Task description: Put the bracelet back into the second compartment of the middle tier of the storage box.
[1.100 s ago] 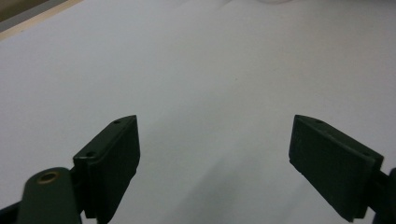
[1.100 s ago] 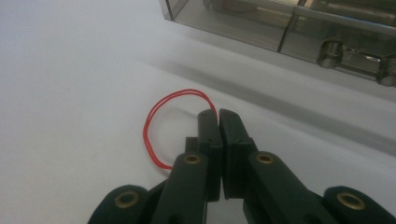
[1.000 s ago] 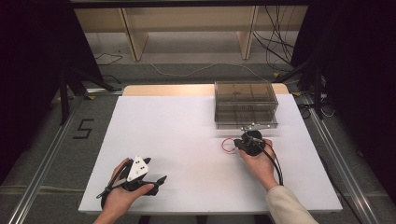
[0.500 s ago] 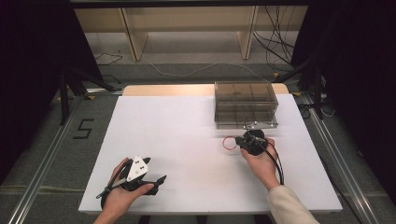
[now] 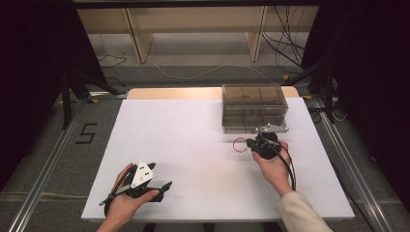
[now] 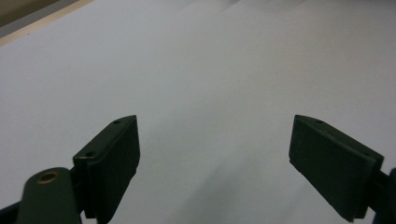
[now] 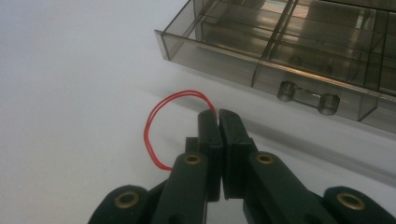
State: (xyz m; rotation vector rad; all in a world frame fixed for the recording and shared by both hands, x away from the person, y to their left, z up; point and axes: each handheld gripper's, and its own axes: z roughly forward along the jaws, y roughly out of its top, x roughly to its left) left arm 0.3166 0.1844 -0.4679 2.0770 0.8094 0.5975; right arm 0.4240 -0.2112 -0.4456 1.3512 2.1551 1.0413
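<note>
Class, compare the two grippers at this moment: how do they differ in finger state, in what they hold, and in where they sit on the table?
The left gripper has its fingers spread wide with nothing between them; the right gripper has its fingers shut on a red wire loop. The left sits at the near edge of the white table; the right sits by the smoky drawer box. Both have black fingers.

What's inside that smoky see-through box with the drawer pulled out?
The open drawer of the box shows divided compartments that look empty. The parts deeper under the tinted top are too dark to tell. A red wire loop lies outside, pinched by the right gripper.
</note>
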